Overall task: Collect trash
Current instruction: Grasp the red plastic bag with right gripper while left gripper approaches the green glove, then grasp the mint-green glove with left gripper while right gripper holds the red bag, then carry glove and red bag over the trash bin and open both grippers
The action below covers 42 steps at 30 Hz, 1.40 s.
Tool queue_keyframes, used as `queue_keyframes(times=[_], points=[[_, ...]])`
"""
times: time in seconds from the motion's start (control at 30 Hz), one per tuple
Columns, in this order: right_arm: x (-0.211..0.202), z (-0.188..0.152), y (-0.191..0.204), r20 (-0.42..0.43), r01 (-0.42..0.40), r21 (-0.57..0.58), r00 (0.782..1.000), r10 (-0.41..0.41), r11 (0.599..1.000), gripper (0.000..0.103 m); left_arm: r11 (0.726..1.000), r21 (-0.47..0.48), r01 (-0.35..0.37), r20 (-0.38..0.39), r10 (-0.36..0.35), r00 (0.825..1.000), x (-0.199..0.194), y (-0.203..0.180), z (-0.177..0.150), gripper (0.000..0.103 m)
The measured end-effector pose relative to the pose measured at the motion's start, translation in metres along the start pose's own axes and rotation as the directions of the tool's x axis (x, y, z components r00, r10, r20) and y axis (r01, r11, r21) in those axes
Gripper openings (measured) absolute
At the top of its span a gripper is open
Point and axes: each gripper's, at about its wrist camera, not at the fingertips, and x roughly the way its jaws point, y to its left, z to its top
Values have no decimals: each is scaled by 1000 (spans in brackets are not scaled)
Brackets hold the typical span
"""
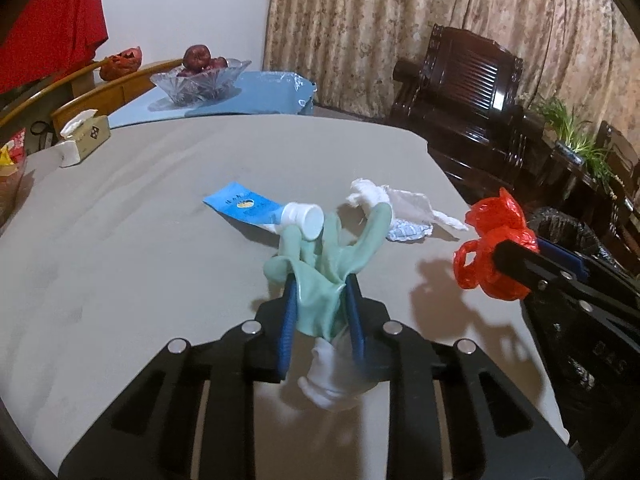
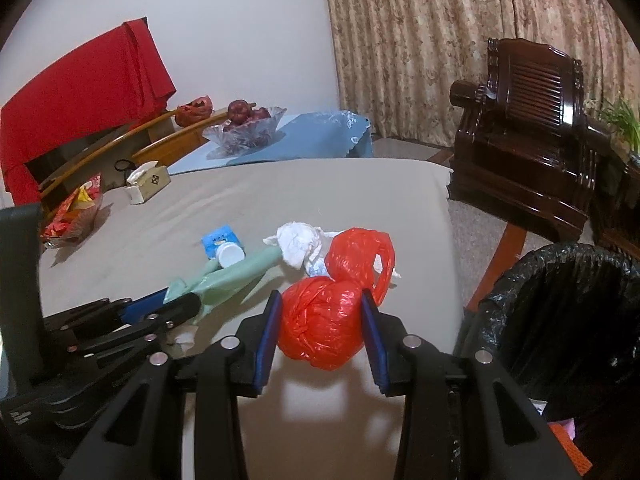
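Trash: one green glove (image 1: 320,276) in left jaws; one red bag (image 2: 320,326) in right jaws; one tube (image 1: 256,210)

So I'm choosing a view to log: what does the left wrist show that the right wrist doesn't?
Only the left wrist: the potted plants and the glove's white cuff hanging below the left gripper. Only the right wrist: the bin opening and the right gripper clamping the red bag. Both: glove, tube, tissue, fruit bowl.
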Motion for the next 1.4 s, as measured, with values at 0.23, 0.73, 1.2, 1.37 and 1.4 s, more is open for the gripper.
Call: queue_keyframes(times=[0.23, 0.73, 1.2, 1.37, 1.4], points=[[-12, 2, 6, 14, -10, -15, 1000, 10, 1000, 39, 999, -2, 49, -9, -49, 999, -19, -4, -6, 22], [-48, 8, 3, 60, 11, -21, 998, -9, 1000, 39, 992, -19, 123, 84, -121, 989, -61, -13, 7, 22], [-98, 12, -12, 124, 43, 0, 991, -43, 999, 39, 986, 58, 159, 145, -166, 975, -95, -52, 19, 22], [-116, 11, -26, 143, 73, 16, 987, -75, 997, 39, 979, 82, 188, 152, -199, 968, -98, -73, 21, 22], [-118, 10, -28, 145, 79, 19, 986, -81, 997, 39, 976, 90, 196, 153, -208, 966, -99, -79, 22, 22]])
